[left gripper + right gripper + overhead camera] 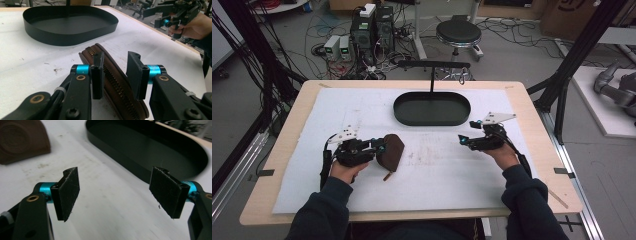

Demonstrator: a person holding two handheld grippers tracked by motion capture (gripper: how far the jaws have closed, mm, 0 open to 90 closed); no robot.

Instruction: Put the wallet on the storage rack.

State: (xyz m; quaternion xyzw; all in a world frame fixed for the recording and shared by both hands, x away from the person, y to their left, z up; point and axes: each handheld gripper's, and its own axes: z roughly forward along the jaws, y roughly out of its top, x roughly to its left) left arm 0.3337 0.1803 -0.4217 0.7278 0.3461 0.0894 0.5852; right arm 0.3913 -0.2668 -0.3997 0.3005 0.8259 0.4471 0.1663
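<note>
A brown zippered pouch [390, 151] stands on its edge on the white mat, left of centre. My left gripper [381, 146] is open, its jaws either side of the pouch [120, 87]; the left pad [97, 75] lies against the pouch's side, and the right pad [136, 75] stands a little off it. My right gripper [463, 140] is held open above the mat at the right, nothing between its pads [68, 192]. The pouch [20, 140] appears far off to its left. A black oval tray [432, 122] sits empty at the back centre.
A black T-shaped bar [433, 65] rises on a post behind the tray [70, 37]. The white mat [437, 180] covers most of the wooden table [287, 145]. A stool [458, 33], computers and cables stand on the floor beyond.
</note>
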